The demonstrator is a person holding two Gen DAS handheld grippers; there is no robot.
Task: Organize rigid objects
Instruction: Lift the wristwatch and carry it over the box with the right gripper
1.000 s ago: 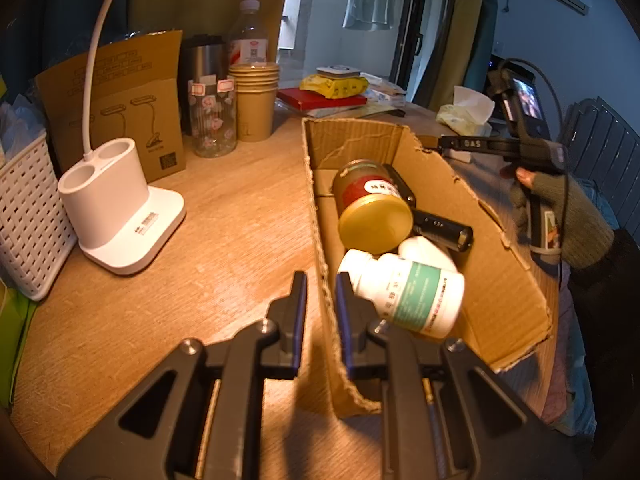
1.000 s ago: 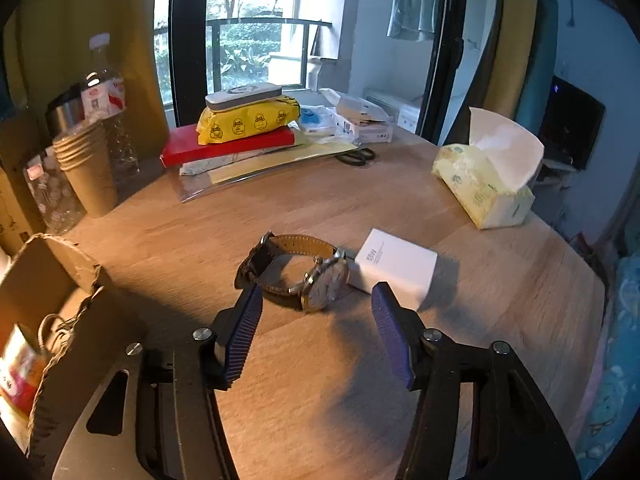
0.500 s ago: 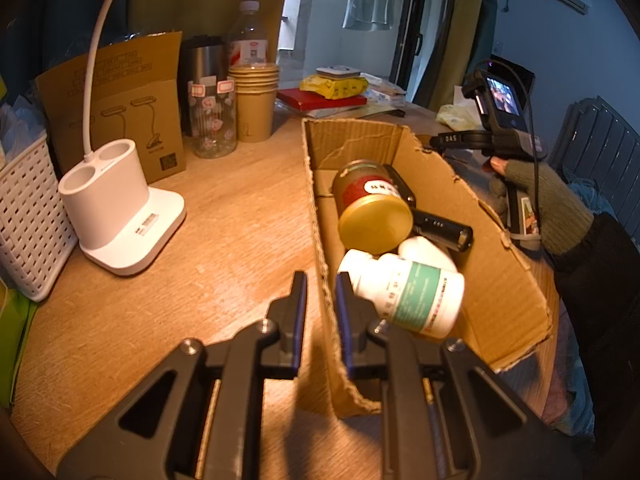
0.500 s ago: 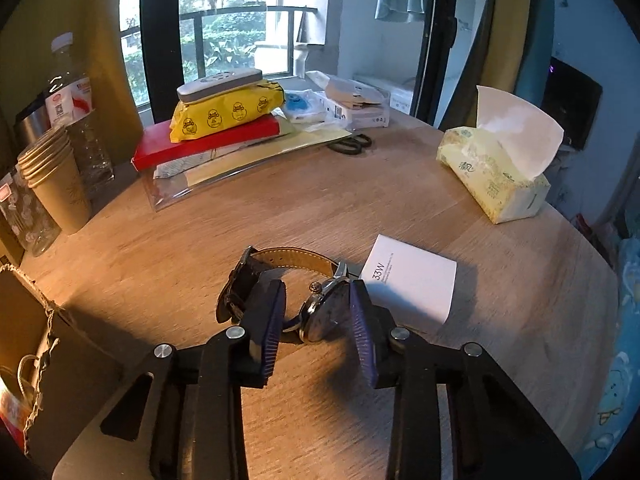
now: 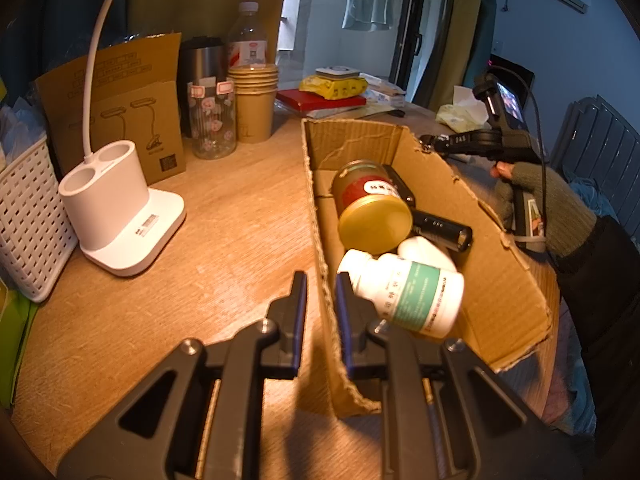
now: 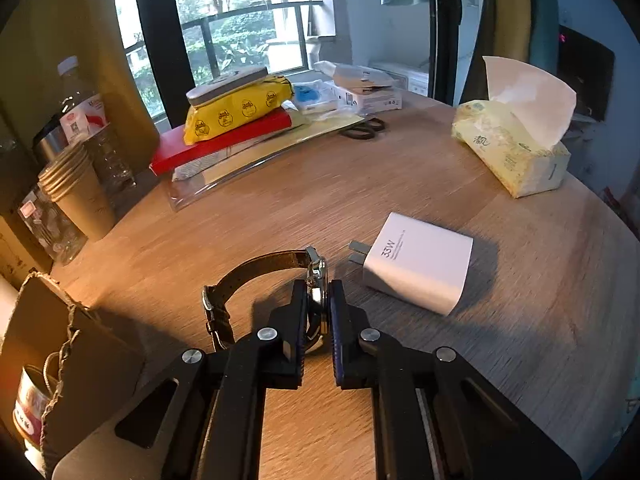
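Right gripper point(image 6: 318, 312) pinches the steel-cased wristwatch with brown leather strap point(image 6: 316, 276) by its rigid case near the round wooden table's point(image 6: 440, 184) middle, a sound hold since the limp strap would dangle, while the left gripper point(image 5: 320, 308) clamps the open brown cardboard box's point(image 5: 500, 280) wall.

White charger point(image 6: 418, 263) crowds the watch's point(image 6: 316, 280) right; bare tabletop point(image 6: 520, 340) beyond.

Warm light glows on the bench point(image 6: 400, 184); cool daylight enters from the window point(image 6: 240, 28); fisheye edges darken.
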